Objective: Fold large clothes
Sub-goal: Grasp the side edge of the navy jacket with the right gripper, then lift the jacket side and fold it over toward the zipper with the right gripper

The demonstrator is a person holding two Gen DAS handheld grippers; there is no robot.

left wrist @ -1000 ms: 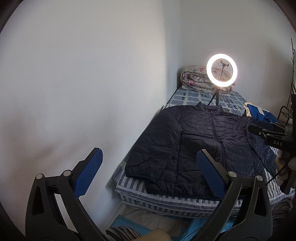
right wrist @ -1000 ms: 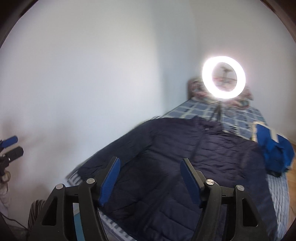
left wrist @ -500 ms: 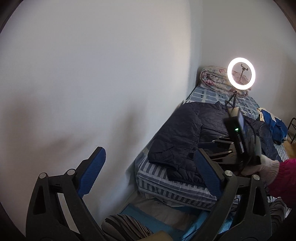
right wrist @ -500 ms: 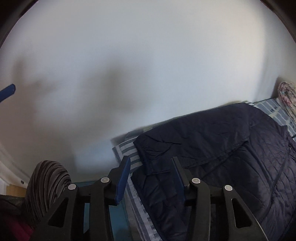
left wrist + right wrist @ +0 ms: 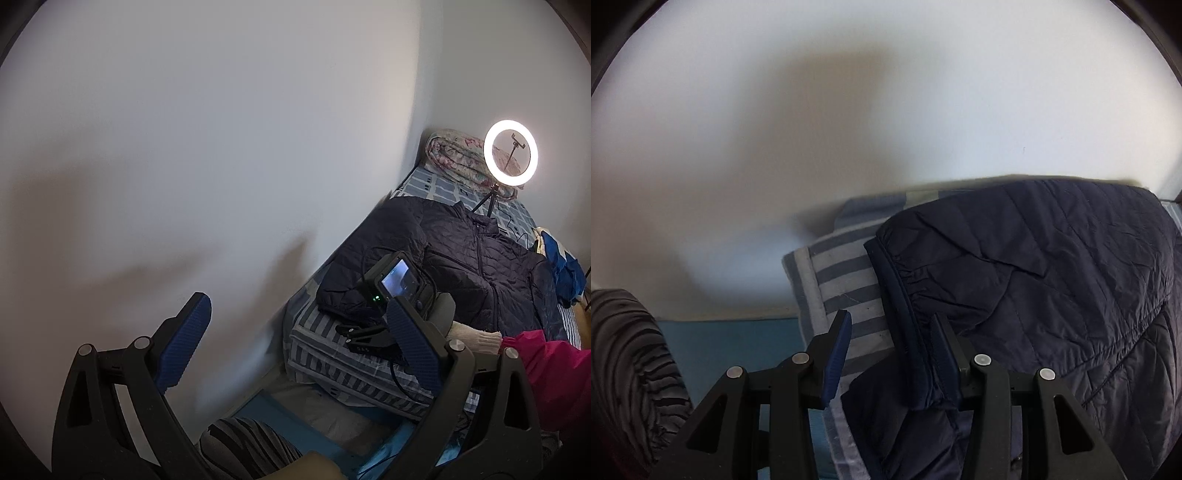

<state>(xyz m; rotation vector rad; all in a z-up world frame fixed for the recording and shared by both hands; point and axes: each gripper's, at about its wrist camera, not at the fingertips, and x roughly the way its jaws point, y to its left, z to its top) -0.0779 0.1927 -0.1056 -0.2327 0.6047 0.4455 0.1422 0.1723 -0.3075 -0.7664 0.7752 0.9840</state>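
A dark navy quilted jacket (image 5: 476,266) lies spread flat on the striped bed (image 5: 332,354), collar toward the far end. My left gripper (image 5: 295,343) is open and empty, held back from the bed's near corner. My right gripper (image 5: 890,343) is open at the jacket's sleeve cuff (image 5: 905,302); the cuff edge lies between the fingers, with the right pad (image 5: 942,354) against it. In the left wrist view the right gripper (image 5: 369,332) reaches to that cuff at the bed's near left corner. The jacket's body (image 5: 1052,280) fills the right side.
A white wall (image 5: 184,147) runs along the bed's left side. A lit ring light (image 5: 511,151) on a tripod and a rolled floral quilt (image 5: 458,158) stand at the far end. Blue cloth (image 5: 561,262) lies at the right edge. A blue floor mat (image 5: 731,343) and my striped-trousered leg (image 5: 624,369) are below.
My right gripper has moved down and left to the sleeve cuff at the bed's near corner. My left gripper has swung left, so the wall fills more of its view.
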